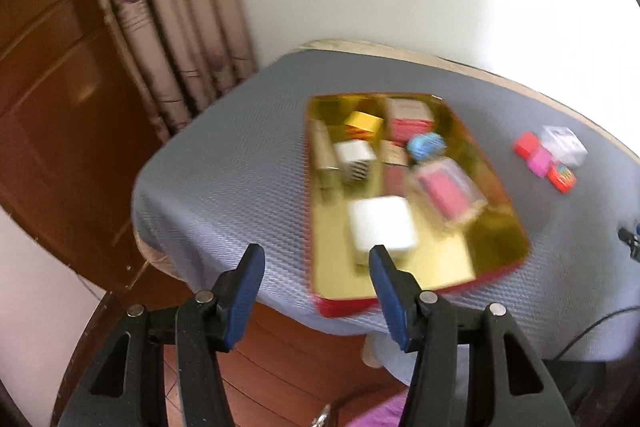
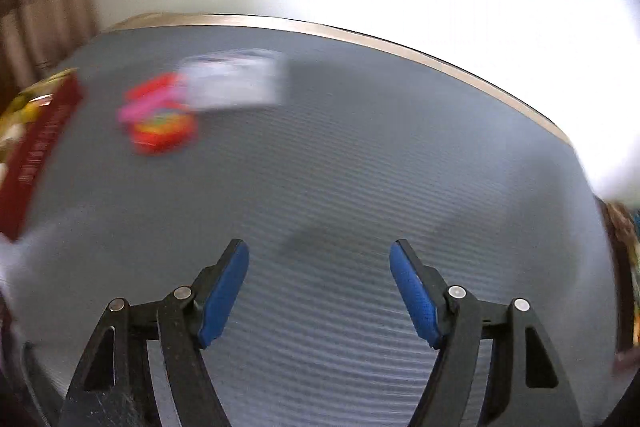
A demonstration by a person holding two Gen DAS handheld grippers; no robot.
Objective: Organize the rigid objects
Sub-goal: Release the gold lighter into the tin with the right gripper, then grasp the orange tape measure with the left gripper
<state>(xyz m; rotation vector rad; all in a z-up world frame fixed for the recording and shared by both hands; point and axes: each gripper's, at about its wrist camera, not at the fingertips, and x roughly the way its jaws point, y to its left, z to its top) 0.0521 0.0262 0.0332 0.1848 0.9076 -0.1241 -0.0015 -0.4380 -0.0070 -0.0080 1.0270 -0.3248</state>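
A red tray with a gold inside point(image 1: 496, 239) lies on the grey-covered table and holds several small boxes, among them a white one point(image 1: 380, 227), a pink one in clear plastic point(image 1: 448, 195) and a yellow one point(image 1: 362, 123). My left gripper point(image 1: 316, 255) hangs open over the table's near edge, in front of the tray, with nothing between its fingers. To the tray's right sits a loose cluster: red and pink blocks point(image 1: 536, 155) point(image 2: 160, 115) and a clear box point(image 1: 564, 143) point(image 2: 236, 83). My right gripper point(image 2: 320, 255) is open over bare cloth, well short of that cluster.
The tray's red side wall point(image 2: 36, 155) shows at the left edge of the blurred right wrist view. A curtain point(image 1: 172, 27) and a wooden door point(image 1: 52, 107) stand behind the table's left corner. A black cable point(image 1: 600, 327) lies at the table's right front.
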